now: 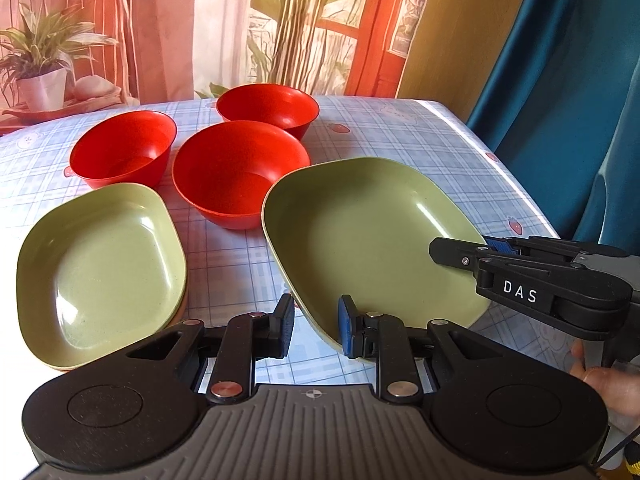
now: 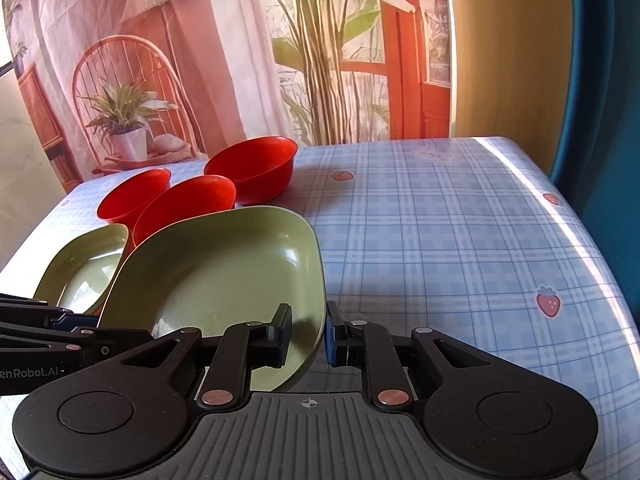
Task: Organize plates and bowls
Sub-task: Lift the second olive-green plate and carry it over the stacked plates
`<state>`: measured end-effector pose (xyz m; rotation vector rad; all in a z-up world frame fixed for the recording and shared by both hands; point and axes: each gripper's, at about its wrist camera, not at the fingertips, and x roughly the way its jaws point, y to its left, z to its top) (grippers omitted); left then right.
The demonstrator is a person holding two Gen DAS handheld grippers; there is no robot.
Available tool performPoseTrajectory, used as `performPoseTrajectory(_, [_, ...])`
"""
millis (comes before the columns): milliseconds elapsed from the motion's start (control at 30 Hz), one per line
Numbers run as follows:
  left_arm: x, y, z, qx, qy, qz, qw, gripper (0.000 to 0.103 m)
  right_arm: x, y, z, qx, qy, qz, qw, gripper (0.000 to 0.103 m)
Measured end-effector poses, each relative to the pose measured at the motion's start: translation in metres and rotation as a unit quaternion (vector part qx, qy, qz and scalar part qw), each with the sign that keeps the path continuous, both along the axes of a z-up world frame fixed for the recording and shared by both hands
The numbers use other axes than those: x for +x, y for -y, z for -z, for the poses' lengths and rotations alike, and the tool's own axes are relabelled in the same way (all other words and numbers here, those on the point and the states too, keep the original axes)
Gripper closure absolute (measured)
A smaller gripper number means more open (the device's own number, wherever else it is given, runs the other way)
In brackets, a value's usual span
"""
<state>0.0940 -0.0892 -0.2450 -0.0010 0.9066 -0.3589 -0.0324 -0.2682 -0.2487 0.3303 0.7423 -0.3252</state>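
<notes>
Both the left gripper (image 1: 316,330) and right gripper (image 2: 308,336) pinch the green plate's (image 1: 372,240) rim, lifting it; next, stacking it squarely onto the other green plate (image 1: 100,264).

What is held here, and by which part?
One green plate: left gripper grips its near rim, right gripper its right rim.

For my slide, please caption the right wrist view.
Both grippers hold one green plate by its rim, three red bowls behind.
</notes>
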Motion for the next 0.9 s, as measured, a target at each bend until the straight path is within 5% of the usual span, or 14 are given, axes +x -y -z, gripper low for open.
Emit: performPoseTrajectory(900, [0.001, -0.084, -0.017, -0.055, 0.028, -0.083, 0.9947, 0.078, 0.067, -0.073, -0.026, -0.032, -0.019, -0.063, 0.997, 0.086])
